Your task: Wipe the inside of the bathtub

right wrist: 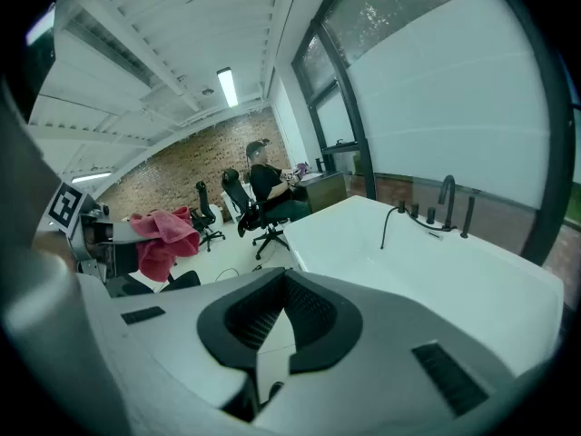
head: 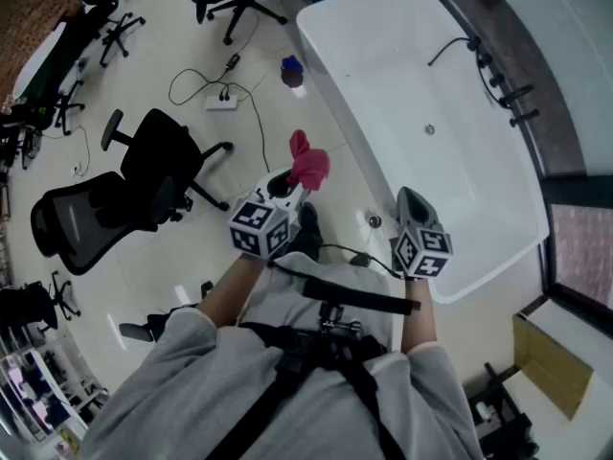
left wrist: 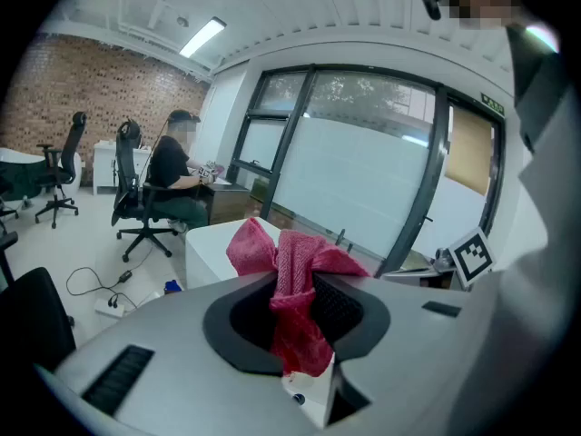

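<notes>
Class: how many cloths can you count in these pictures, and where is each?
1. The pink cloth is clamped in the left gripper, held up beside the bathtub. The right gripper is shut, empty. Others may be hidden.

Cloth (head: 309, 161) btm hidden in left tool (head: 290, 186); bathtub (head: 421, 84) rim partly behind right tool (head: 412, 195).

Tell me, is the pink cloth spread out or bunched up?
Bunched up: the pink cloth sits crumpled, pinched between the left gripper's jaws.
</notes>
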